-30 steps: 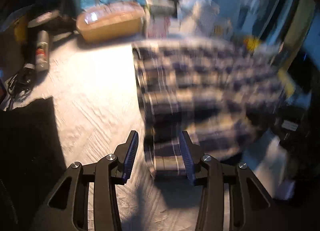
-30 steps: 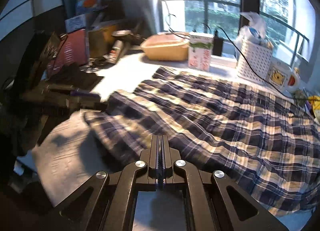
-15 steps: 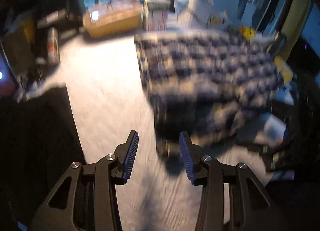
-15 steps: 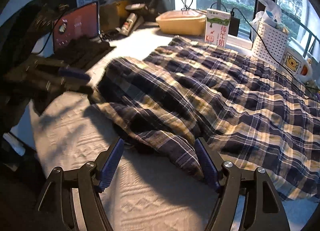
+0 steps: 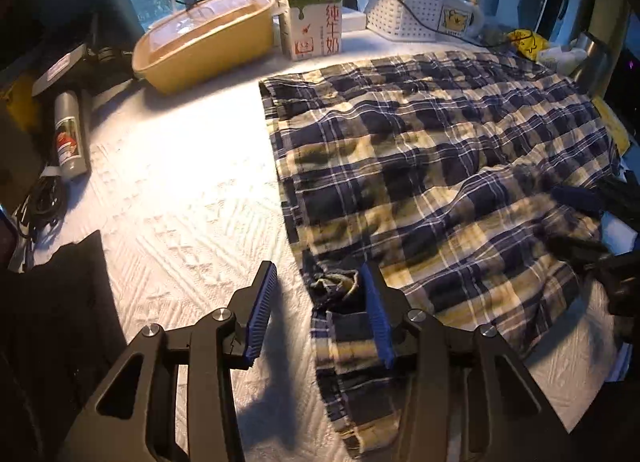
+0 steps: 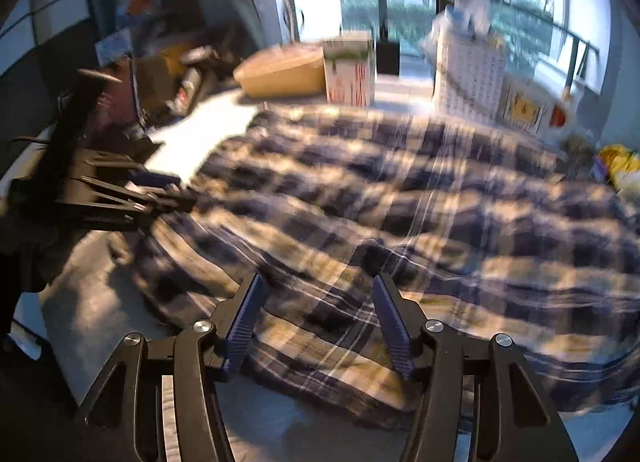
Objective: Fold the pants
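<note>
The blue, white and yellow plaid pants point(image 5: 432, 170) lie spread on the white textured cloth point(image 5: 180, 190); they also fill the right wrist view point(image 6: 400, 202), blurred. My left gripper point(image 5: 320, 302) is open, low at the pants' near left edge, with a bunched bit of fabric point(image 5: 336, 282) just inside its right finger. My right gripper point(image 6: 316, 322) is open over the pants' near hem, holding nothing. It shows as dark fingers at the right edge of the left wrist view point(image 5: 588, 222). The left gripper shows at the left of the right wrist view point(image 6: 132, 194).
At the back stand a yellow lidded container point(image 5: 204, 46), a milk carton point(image 5: 312, 14), a white basket point(image 5: 408, 2) and a mug point(image 5: 460, 18), with cables. A grey spray can point(image 5: 70, 130) and a dark cloth point(image 5: 52, 302) lie at the left.
My right gripper opened from shut and moved in over the pants' near hem. My left gripper stayed open and moved closer along the pants' left edge.
</note>
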`<state>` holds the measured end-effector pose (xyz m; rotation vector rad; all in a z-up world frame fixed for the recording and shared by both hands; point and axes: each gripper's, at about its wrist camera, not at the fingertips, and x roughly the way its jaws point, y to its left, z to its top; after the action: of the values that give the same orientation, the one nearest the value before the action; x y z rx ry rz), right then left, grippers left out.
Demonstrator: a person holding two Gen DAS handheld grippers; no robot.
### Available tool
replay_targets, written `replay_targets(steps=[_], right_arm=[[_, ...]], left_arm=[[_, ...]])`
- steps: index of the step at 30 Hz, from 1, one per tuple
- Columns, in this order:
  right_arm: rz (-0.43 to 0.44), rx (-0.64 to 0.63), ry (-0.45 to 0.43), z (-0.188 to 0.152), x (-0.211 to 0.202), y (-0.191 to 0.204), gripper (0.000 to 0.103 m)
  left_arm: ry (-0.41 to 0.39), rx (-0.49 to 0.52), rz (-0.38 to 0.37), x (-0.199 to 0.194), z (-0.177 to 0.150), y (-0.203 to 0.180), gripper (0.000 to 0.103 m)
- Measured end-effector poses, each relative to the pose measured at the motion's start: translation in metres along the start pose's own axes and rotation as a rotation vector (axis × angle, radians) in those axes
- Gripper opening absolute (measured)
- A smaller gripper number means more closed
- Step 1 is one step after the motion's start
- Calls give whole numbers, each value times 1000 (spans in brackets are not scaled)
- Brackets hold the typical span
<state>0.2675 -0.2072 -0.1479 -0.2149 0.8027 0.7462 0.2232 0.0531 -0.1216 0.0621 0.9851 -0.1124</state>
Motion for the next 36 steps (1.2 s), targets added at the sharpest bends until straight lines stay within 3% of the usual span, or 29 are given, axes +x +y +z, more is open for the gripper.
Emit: replay_targets(steps=[5,10,14,19,22,28,32,36], right_arm=[[40,-45,40,8,19,15,59],[71,-84,23,10,18,24,59],[39,-45,-41,9,-6,8,59],[-74,83,-105,-1,-42,-41,59],[-135,155,-123,-10,-58,-70,59],[-256,237,-125,-22,-76,-123,59],[-319,225,-137,-14,-76,-147,59],[-312,233,18,-8,-33,-169,60]], left_arm=[[4,-34,51,-7,-10,11,46],[-1,-113,97,-19,-2,26,45],[-100,-122,37,-36,22,25,45],[-178,-5,-24,-33,55,-8,45],[-152,75,-58,-11,69,-31,45],[-8,142,85,45,87,-40,46],[-18,149,65,49,87,-32,46],[-19,136,51,50,87,-25,46]])
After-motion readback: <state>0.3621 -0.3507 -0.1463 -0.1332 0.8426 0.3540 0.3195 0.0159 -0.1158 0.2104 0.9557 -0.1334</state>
